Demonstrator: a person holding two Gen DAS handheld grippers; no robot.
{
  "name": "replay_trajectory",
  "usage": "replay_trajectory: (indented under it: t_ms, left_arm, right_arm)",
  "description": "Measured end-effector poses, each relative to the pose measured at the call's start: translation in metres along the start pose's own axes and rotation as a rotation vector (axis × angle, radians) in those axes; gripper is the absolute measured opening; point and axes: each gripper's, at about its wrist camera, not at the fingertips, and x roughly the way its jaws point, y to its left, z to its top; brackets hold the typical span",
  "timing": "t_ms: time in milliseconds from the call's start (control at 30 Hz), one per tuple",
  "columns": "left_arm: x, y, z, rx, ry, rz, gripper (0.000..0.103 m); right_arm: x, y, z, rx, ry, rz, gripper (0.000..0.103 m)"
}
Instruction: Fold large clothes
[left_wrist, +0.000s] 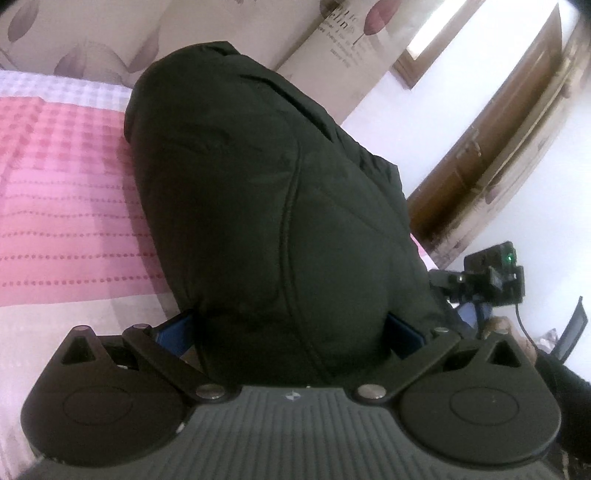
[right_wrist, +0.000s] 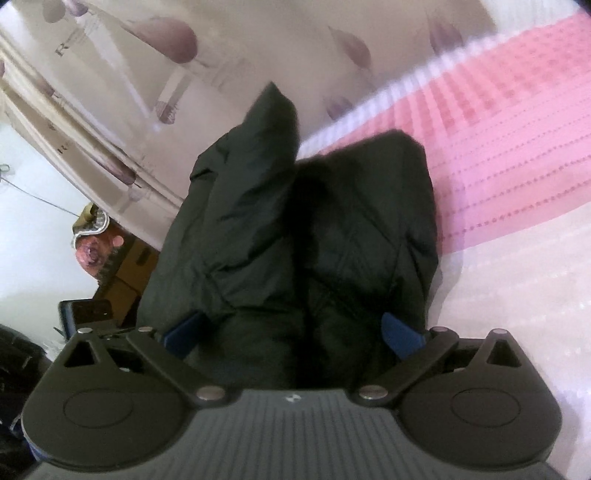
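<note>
The bed (left_wrist: 55, 206) takes up most of both views, spread with a cover that is pink and checked in the middle band, dotted in rows below that, and pale cream toward the near edge; a cream headboard or wall panel with mauve leaf prints rises behind it. On the bed lies the task's garment, a large dark padded jacket (left_wrist: 266, 206), quilted with stitched seams, bunched up into a thick mound. In the left wrist view it fills the centre as one rounded bulk with a curved seam running down it; in the right wrist view (right_wrist: 295, 229) it shows as two folded masses side by side with a dark crease between them, one corner poking upward. A brown wooden door (left_wrist: 491, 147) stands at the right of the left wrist view against a white wall. The left tongs (left_wrist: 291, 332) are spread wide with the jacket's bulk between their blue fingers (left_wrist: 173, 332); the cloth fills the gap, but whether the pads press on it I cannot tell. The right tongs (right_wrist: 295, 332) likewise stand at full spread, blue fingers (right_wrist: 402, 334) on either side of the jacket's near end. The right tongs also show at the left view's right edge, small and black with a green light.
</note>
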Motion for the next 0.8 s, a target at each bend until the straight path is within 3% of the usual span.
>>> replay_trajectory:
  t_ms: [100,200,300,467,667,800]
  left_arm:
    - [-0.006,0.003,0.001,0.012,0.005,-0.012,0.103]
    - [-0.007,0.012,0.003,-0.022,-0.001,-0.040,0.103]
    - [-0.002,0.014,0.003,-0.021,0.000,-0.048,0.103]
    - [0.001,0.022,0.001,-0.052,-0.015,-0.091,0.103]
    - [0.004,0.018,-0.003,-0.080,-0.052,-0.060,0.102]
    - [0.001,-0.001,-0.007,-0.021,-0.088,0.033,0.091]
  right_arm:
    - [-0.015,-0.007,0.008,0.037,0.007,0.009,0.103]
    - [-0.029,-0.015,0.014,0.063,0.011,-0.042,0.103]
    - [-0.018,-0.020,0.015,0.095,0.078,-0.070,0.103]
    - [0.008,-0.011,0.015,0.073,0.143,0.002,0.103]
    - [0.034,0.002,0.013,-0.010,0.094,0.056,0.103]
    - [0.038,0.020,-0.004,-0.097,0.031,0.033,0.081]
